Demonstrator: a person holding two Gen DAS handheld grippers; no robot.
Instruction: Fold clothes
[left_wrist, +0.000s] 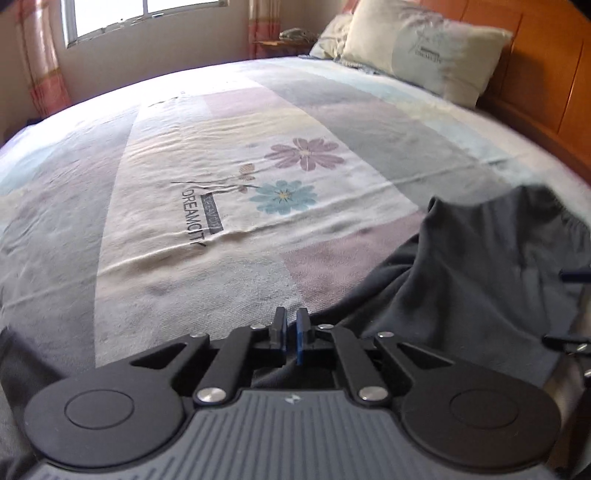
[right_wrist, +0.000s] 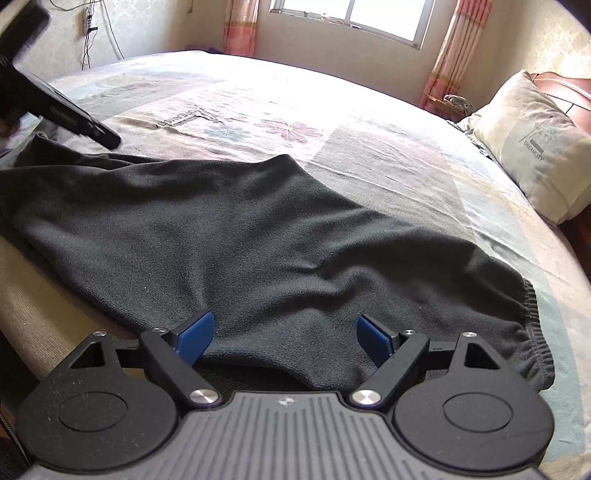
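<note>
Across the left wrist view, the bed (left_wrist: 221, 155) with its flowered sheet fills most of the frame, and the dark grey garment (left_wrist: 461, 280) enters from about 4 o'clock, draped toward the bottom edge. The left hand-held gripper (left_wrist: 291, 332) has its fingers drawn nearly together with only a thin slit between the pads; cloth lies beneath and beside them, but whether any is pinched there I cannot tell. A pillow (left_wrist: 424, 48) sits at 1 o'clock against the wooden headboard (left_wrist: 546, 74). Wide bare sheet runs from 9 to 12 o'clock, good room for spreading or laying a fold.

Over on the right wrist view, the same garment (right_wrist: 229, 236) lies spread but rumpled across the bed (right_wrist: 369, 147), its elastic waistband (right_wrist: 532, 332) at 4 o'clock and a narrower end trailing to 9 o'clock. The right hand-held gripper (right_wrist: 284, 332) stands wide apart, fingers straddling the near edge of the cloth and holding nothing. The left hand-held gripper (right_wrist: 66, 110) shows as a dark shape at 10 o'clock, above the far end.

My judgement: the garment lies unfolded, or opened out between folds; the step looks like taking hold of an edge. Closing on that near hem needs the fingers lowered onto one clean layer. The mattress edge at 8 o'clock is close, so cloth could slip off there.
</note>
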